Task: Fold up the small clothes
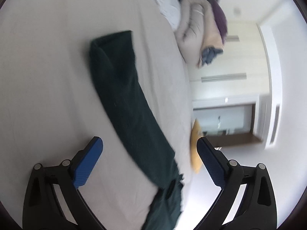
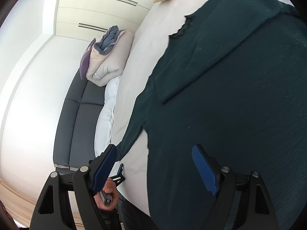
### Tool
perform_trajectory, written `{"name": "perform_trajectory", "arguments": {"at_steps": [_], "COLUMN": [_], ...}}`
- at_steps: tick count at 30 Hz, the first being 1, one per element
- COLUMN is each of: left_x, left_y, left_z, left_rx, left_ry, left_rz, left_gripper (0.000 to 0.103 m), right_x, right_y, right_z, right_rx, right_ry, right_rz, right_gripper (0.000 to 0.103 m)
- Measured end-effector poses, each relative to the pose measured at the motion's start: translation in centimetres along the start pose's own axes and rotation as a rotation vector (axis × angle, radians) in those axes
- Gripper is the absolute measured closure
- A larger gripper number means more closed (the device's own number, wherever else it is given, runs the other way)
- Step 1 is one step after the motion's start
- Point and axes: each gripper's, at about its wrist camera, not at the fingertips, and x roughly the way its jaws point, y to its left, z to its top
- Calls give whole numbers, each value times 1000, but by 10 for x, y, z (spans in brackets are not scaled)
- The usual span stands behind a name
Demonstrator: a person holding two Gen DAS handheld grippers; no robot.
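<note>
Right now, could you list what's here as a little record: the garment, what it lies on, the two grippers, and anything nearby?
garment: dark green garment, partly folded
surface: pale bed sheet
left gripper: open, empty
right gripper: open, empty, over the garment
nearby: rolled beige duvet, yellow cushion, dark headboard

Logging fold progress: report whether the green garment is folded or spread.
Partly folded. The garment lies on the bed with one panel doubled over along a straight diagonal edge; the left view shows it narrowed to a long strip.
</note>
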Motion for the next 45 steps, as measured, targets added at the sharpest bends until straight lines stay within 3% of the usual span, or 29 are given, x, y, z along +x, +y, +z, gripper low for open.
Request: {"name": "perform_trajectory", "arguments": {"at_steps": [5, 12, 13, 14, 15, 17, 19, 26, 30, 33, 36, 38, 42, 45], "left_x": [3, 25, 25, 30, 31, 39, 44, 44, 51, 76, 112, 137, 180, 198], "left_y": [15, 16, 16, 16, 18, 28, 37, 15, -44, -110, -176, -198, -179, -137], "left_z": [18, 49, 54, 58, 55, 56, 54, 54, 38, -4, -94, -166, -296, -335], "left_rx": [-128, -147, -133, -123, -124, -153, -168, -29, 202, 473, 843, 1072, 1521, 1630], "left_ry": [-82, -109, -105, -100, -93, -78, -79, -122, -118, -36, 84, 178, 228, 281], "left_rz": [-29, -37, -33, -28, -29, -7, 15, 46, 57, 53, 46, 61, 182, 259], "left_gripper": [4, 5, 13, 29, 38, 72, 78, 89, 91, 91, 91, 91, 91, 91], "right_x": [2, -1, -1, 0, -1, 1, 1, -6, -16, -26, -36, -42, -49, -43], "right_y": [9, 2, 0, -2, -4, -5, -6, -19, -28, -38, -47, -55, -63, -62], "right_z": [-6, -9, -10, -10, -12, -13, -13, -12, -10, -7, -2, 3, 21, 40], "right_rx": [-3, 18, 21, 27, 27, 25, 20, 37, 49, 63, 71, 83, 86, 69], "right_ry": [-3, -15, -15, -13, -11, -10, -9, -31, -54, -79, -105, -120, -136, -121], "right_rz": [-6, -14, -13, -14, -15, -21, -25, -1, 13, 27, 34, 31, 13, 5], "right_gripper": [19, 19, 19, 19, 19, 20, 19, 19, 20, 20, 20, 20, 20, 20]}}
